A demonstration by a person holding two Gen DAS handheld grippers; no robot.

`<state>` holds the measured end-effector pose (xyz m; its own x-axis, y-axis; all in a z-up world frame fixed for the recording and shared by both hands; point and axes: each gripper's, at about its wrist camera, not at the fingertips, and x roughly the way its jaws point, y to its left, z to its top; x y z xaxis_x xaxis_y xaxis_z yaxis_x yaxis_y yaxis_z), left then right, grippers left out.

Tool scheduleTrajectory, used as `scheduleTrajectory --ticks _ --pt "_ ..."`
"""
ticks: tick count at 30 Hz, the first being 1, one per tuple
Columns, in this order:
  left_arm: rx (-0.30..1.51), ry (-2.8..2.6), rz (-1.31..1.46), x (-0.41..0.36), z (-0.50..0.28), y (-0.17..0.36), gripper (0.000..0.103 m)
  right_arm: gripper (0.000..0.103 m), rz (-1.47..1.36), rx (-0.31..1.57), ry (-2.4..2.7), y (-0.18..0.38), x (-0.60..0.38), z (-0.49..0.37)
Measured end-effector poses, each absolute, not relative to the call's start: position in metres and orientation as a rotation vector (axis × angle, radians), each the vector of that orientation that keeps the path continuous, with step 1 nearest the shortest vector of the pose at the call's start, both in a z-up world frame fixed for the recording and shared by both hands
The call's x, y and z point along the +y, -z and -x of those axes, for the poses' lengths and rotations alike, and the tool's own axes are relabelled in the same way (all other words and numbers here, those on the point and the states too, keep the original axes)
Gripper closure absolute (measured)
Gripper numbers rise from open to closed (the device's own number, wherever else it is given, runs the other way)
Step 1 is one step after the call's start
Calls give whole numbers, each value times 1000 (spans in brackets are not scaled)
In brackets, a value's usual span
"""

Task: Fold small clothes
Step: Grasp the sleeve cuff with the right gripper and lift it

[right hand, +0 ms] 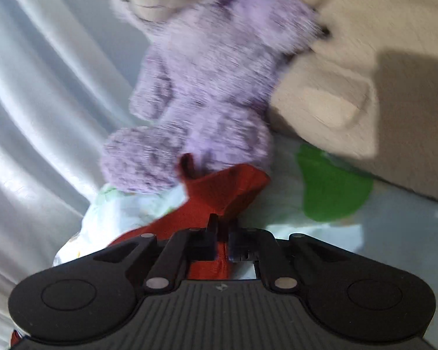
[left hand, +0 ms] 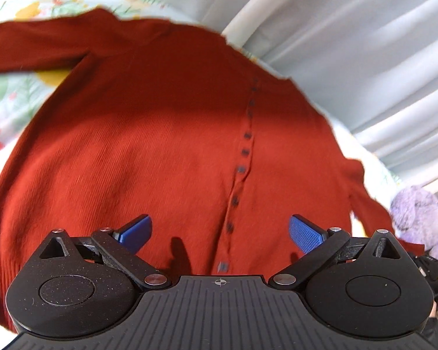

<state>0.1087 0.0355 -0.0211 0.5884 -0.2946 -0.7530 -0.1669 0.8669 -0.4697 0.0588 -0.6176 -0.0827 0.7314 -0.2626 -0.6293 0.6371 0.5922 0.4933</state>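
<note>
Cardigan [left hand: 166, 134] lies spread flat on the bed for folding, right hand-held gripper [right hand: 223, 233] pinching its sleeve cuff [right hand: 224, 189], left hand-held gripper [left hand: 220, 230] spread above the hem.

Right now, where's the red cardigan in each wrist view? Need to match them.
Left wrist: red cardigan fills the middle, spread flat, button row right of centre, under the open left gripper.
Right wrist: only a bunched end, low centre, pinched in the shut right gripper.
Shared landmark: purple plush toy.
</note>
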Motion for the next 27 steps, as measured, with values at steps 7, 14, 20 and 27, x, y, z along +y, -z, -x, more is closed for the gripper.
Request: scheduleTrajectory --ticks 7,14,20,27 --pt "836 257 567 29 -151 -3 1 97 -571 453 -61 -10 -461 -108" --pt "897 337 669 44 -184 25 11 89 -461 672 -446 2 -323 -120" --pt "1049 400 758 39 -195 62 28 89 -582 807 -340 43 -339 -108" --pt "1136 391 726 29 -207 84 43 87 -702 855 -257 68 -346 -88"
